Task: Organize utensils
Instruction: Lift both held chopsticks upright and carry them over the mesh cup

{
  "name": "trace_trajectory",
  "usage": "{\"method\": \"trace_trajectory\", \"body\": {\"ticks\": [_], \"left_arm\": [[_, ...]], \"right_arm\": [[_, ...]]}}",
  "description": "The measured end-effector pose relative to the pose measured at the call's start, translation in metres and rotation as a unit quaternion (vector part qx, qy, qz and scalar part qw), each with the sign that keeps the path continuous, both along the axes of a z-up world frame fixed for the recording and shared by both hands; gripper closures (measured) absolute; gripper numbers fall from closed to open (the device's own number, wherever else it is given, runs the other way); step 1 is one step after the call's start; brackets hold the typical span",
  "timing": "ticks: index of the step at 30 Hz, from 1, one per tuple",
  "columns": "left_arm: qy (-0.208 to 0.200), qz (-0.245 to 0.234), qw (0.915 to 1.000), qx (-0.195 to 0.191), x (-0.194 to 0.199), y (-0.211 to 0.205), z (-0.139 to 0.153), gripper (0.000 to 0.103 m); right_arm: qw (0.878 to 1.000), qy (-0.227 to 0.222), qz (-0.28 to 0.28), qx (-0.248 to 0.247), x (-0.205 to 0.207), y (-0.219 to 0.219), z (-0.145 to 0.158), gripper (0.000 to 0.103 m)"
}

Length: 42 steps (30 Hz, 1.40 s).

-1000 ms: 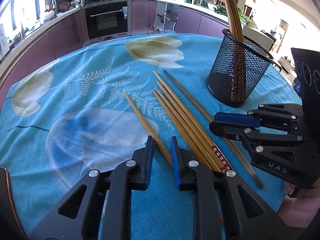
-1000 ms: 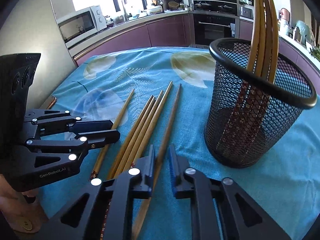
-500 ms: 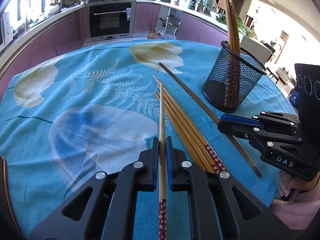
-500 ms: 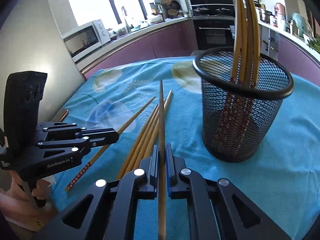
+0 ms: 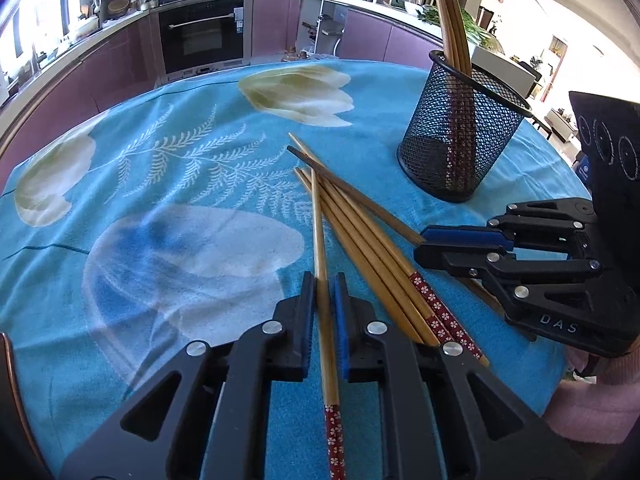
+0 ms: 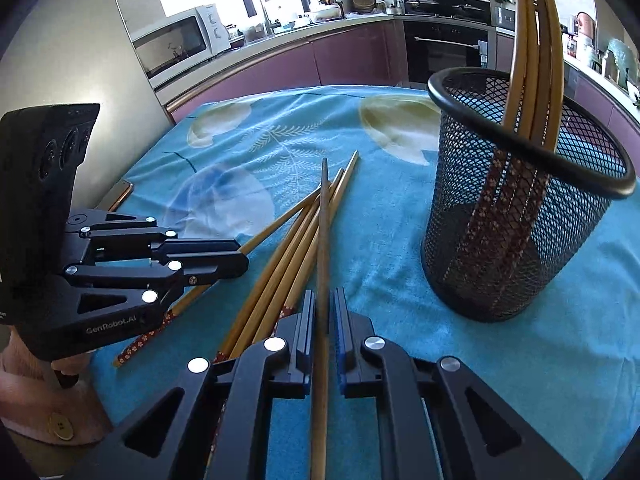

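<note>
A: What does each tool hold?

B: The left tool (image 5: 325,312) has a light chopstick (image 5: 320,240) between its pads, along its own line, with the red patterned end behind the fingers. Its jaws are opening a little, though the pads seem to touch the wood. The right tool (image 6: 325,320) is closed almost fully on a dark chopstick (image 6: 323,232), which also points straight ahead.

A: What can go wrong?

B: I think the light chopstick can slip and drop onto the loose chopsticks (image 5: 372,248) just ahead and to the right of the left tool, because the grip loosens. Also, both sticks are long and the tools are near each other, so they can cross.

A: And the mesh holder (image 5: 456,152)?

B: It stands ahead and to the right of both tools on the counter (image 5: 140,280). It looks light; a stick pushing its rim may tip it.
</note>
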<state>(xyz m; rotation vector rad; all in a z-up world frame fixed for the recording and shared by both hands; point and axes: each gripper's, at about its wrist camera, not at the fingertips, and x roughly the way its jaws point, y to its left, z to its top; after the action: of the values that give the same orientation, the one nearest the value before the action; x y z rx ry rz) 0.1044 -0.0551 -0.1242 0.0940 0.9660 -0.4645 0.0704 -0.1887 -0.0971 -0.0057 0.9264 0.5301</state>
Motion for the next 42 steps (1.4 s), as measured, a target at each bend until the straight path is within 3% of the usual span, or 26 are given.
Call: {"method": "trace_trajectory", "body": {"ticks": [4, 6, 9, 27, 42], "left_arm": [[0.000, -0.003, 1.0000, 0.004, 0.004, -0.004, 0.001, 0.090], [-0.002, 0.004, 1.0000, 0.006, 0.005, -0.005, 0.002, 0.095], [-0.002, 0.005, 0.9999, -0.010, 0.005, -0.003, 0.008, 0.095], [-0.078, -0.049, 0.9885, -0.120, -0.015, 0.009, 0.104, 0.096], [-0.127, -0.054, 0.9767, -0.165, -0.008, 0.002, 0.151, 0.095]], "right_arm": [[1.000, -0.003, 0.000, 0.001, 0.006, 0.000, 0.000, 0.094], [1.000, -0.005, -0.001, 0.006, 0.006, -0.001, 0.001, 0.097], [1.000, -0.021, -0.004, 0.019, 0.002, -0.008, 0.011, 0.097], [0.987, -0.131, -0.050, 0.073, -0.022, -0.060, 0.084, 0.097], [0.977, -0.186, -0.061, 0.089, -0.022, -0.085, 0.121, 0.097]]}}
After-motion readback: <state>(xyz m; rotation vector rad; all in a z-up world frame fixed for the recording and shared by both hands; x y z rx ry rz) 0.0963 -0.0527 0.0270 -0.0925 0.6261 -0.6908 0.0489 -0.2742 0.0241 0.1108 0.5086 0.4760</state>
